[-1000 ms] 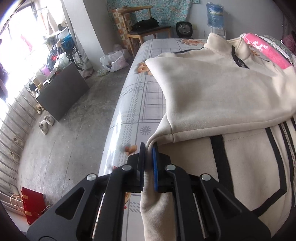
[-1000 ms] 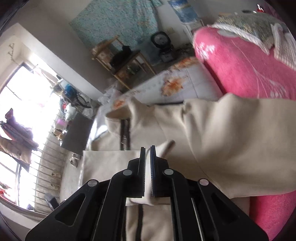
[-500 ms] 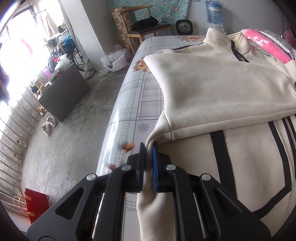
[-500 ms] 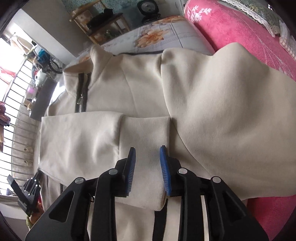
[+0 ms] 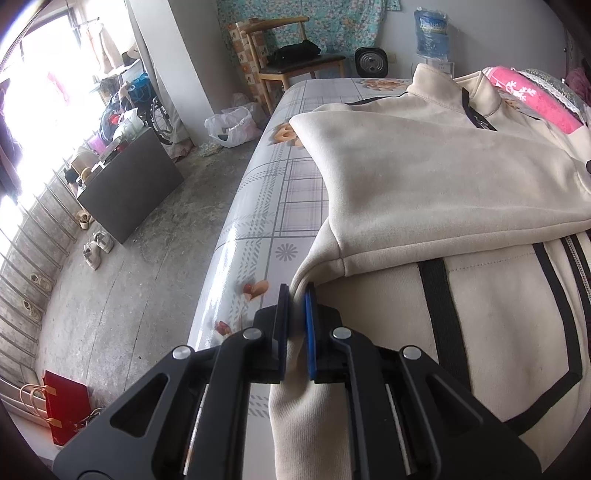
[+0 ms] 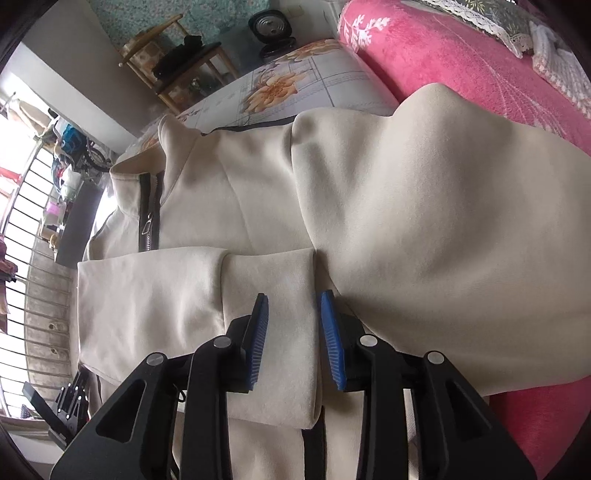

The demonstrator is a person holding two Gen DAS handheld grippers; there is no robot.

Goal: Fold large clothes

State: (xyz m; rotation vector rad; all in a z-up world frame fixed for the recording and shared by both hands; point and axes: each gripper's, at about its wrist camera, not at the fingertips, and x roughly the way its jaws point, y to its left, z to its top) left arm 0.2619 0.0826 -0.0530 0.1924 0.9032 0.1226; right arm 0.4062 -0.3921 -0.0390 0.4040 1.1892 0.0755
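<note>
Both sleeves folded across cream jacket point(image 6: 424, 221) on bed point(image 5: 280, 192). Left gripper point(image 5: 295, 299) jaws clamp jacket side edge; right gripper point(image 6: 291, 306) jaws just opening, cuff point(image 6: 273, 332) released. Body folds remain.

I count one cream jacket point(image 5: 424, 177) spread ahead of me, one wooden chair point(image 5: 291, 55) at twelve o'clock, one water bottle point(image 5: 433, 31) at one o'clock, one red bag point(image 5: 64, 410) at eight o'clock, and one pink blanket point(image 6: 461, 74).

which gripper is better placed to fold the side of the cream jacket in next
Left. The left gripper is shut on the edge of the cream zip-up fleece jacket, ready to carry it over. The right gripper has just been opening, its pads clear of the folded sleeve cuff.
</note>
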